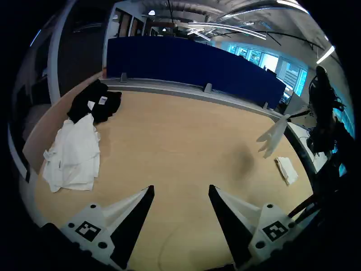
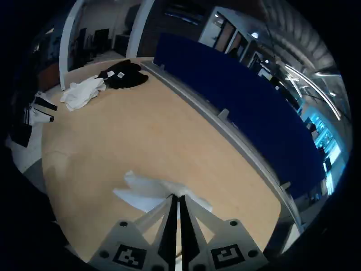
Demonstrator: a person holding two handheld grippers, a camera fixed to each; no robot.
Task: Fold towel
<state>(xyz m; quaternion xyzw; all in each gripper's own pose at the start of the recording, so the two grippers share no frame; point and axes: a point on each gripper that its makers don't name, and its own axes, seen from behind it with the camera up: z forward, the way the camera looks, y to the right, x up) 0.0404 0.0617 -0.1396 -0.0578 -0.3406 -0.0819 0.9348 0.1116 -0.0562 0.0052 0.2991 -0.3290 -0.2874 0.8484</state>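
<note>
- The left gripper [image 1: 181, 188] has its fingers spread wide with nothing between them. It hangs over bare table [image 1: 180, 135].
- The right gripper [image 2: 178, 197] has its fingers drawn together, with barely a slit between them. They pinch the white towel [image 2: 153, 192] at their tips.
- In the right gripper view the towel fans out loosely just beyond the fingertips, towards the left. It is rumpled, with no clean crease to be seen.
- In the left gripper view the same towel [image 1: 272, 135] hangs off to the right, well apart from the open fingers. It looks lifted clear of the table, with a soft shadow on the wood below it.
- A small folded white cloth [image 1: 286, 169] lies on the table just beyond that shadow, near the table's right edge.
- I judge the fold to be at an early stage. One part of the towel is gripped, and I see no finished fold.
- What is probably left is to get a second corner into the open left fingers, spread the towel flat, and then fold it.
- Farther off on the left of the table lies a pile of white clothes [image 1: 74, 156]. A heap of black clothes [image 1: 94, 101] touches its far end.
- A blue partition [image 1: 189, 63] runs along the table's far edge.
</note>
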